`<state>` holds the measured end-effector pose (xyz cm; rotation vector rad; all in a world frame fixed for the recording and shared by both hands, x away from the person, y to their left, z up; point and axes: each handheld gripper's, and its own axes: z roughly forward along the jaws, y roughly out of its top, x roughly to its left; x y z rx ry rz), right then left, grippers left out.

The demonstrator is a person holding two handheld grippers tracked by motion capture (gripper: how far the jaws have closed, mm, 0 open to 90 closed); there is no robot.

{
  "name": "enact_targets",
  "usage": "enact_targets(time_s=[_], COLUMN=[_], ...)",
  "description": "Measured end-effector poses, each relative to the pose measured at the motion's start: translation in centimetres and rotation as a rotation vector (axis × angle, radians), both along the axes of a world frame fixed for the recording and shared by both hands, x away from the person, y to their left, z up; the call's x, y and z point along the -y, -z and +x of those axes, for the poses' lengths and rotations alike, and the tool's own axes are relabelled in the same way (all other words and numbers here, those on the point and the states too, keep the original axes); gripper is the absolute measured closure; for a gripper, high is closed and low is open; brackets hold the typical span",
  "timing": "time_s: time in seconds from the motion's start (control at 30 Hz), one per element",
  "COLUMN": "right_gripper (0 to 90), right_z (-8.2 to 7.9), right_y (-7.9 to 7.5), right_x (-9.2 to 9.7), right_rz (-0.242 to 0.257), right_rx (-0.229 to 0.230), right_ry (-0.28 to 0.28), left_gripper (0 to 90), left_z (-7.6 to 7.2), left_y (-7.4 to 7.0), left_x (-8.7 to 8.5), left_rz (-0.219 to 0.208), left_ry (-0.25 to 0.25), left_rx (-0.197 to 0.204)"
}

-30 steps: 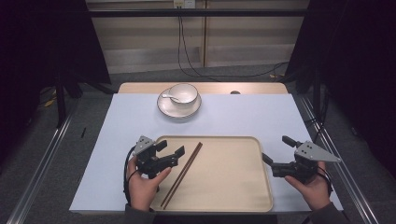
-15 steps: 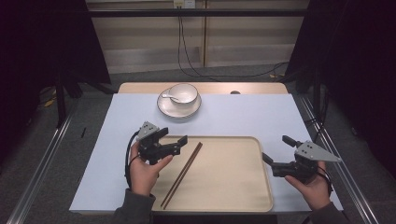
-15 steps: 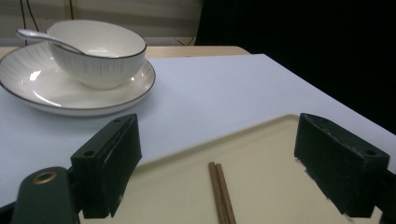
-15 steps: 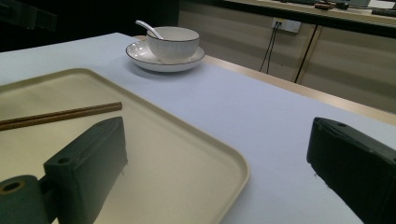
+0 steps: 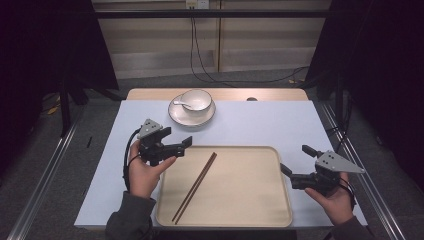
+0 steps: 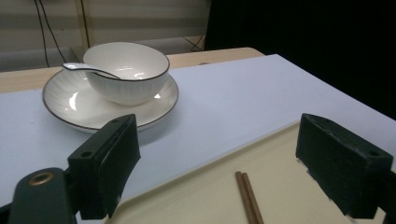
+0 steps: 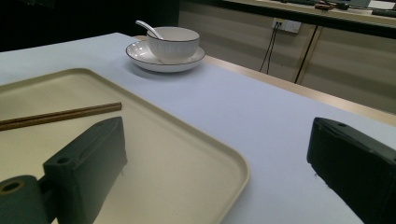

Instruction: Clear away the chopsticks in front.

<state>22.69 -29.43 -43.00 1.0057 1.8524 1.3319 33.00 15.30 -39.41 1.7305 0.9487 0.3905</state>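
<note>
The left tongs (image 5: 184, 147) hang over the near-left corner of the tray (image 5: 250, 200), jaws spread wide with nothing between them; they have just been opening, and the chopsticks (image 5: 195, 187) lie free on the tray below. That pair of dark brown sticks rests side by side on the tray's left half, running on a slant from the near-left edge up toward the far middle, tips just beyond the left tongs. From the left gripper view the two black jaws stand far apart, with the chopstick ends (image 6: 248, 198) flat on the cream tray between and under them, untouched. Over on the right, the right tongs (image 5: 295, 164) sit at the tray's right rim, jaws gaping and empty, pointing in toward the tray. At the far side of the bench (image 5: 260, 122), well apart from the tray, a white bowl (image 5: 196, 100) stands on its saucer (image 5: 207, 114) with a spoon (image 5: 181, 103) leaning in it.
</note>
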Motion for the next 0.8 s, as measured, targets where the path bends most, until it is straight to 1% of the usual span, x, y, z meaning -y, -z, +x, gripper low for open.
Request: enact_targets(time_s=[0.07,0.13,0.17,0.2,0.23,0.3,0.33,0.4,0.5,0.53,0.63,0.67,0.7,0.77,0.8], right_gripper=[4.4,4.4,4.4,4.4,4.4,4.4,4.4,4.4,4.3,4.3,4.3,4.3,4.3,4.3,4.3], right_z=[0.0,0.0,0.0,0.1,0.1,0.1,0.1,0.1,0.1,0.1,0.1,0.1,0.1,0.1,0.1], right_y=[0.0,0.0,0.0,0.0,0.0,0.0,0.0,0.0,0.1,0.1,0.1,0.1,0.1,0.1,0.1], right_x=[0.0,0.0,0.0,0.0,0.0,0.0,0.0,0.0,0.0,0.0,0.0,-0.1,-0.1,-0.1,-0.1], right_rz=[-0.001,-0.003,-0.003,-0.001,-0.001,-0.002,-0.002,-0.005,-0.007,-0.007,-0.006,-0.006,-0.006,-0.007,-0.007], right_rx=[0.000,-0.001,0.000,-0.001,-0.002,-0.003,-0.004,-0.004,-0.006,-0.005,-0.007,-0.004,-0.007,-0.004,-0.010], right_ry=[-0.001,0.001,0.001,0.001,0.000,-0.002,-0.005,-0.004,0.000,-0.001,-0.002,-0.002,-0.003,0.001,-0.009], left_gripper=[13.3,12.8,12.6,12.6,12.4,12.3,12.3,12.2,11.9,11.8,11.7,11.6,11.6,11.6,11.6], left_z=[0.0,0.1,0.0,0.1,0.1,0.0,0.0,-0.2,-0.3,-0.4,-0.6,-0.5,-0.6,-0.6,-0.7], left_y=[-0.1,-0.2,-0.1,-0.1,0.0,0.1,0.1,0.2,0.3,0.3,0.2,0.2,0.1,0.1,0.1], left_x=[-0.5,-1.0,-1.2,-1.4,-1.5,-1.8,-1.9,-2.1,-2.5,-2.7,-3.0,-3.0,-3.1,-3.1,-3.1], left_rz=[0.017,0.015,0.015,0.028,0.025,0.030,0.044,0.048,0.035,0.041,0.029,0.026,0.027,0.019,0.019], left_ry=[-0.004,-0.004,-0.012,-0.011,-0.017,-0.007,0.002,-0.006,0.002,-0.004,-0.010,-0.002,-0.009,-0.002,-0.009], left_rx=[0.000,0.003,0.002,0.001,-0.003,-0.005,0.000,0.004,-0.001,0.002,0.013,0.011,0.012,0.020,0.021])
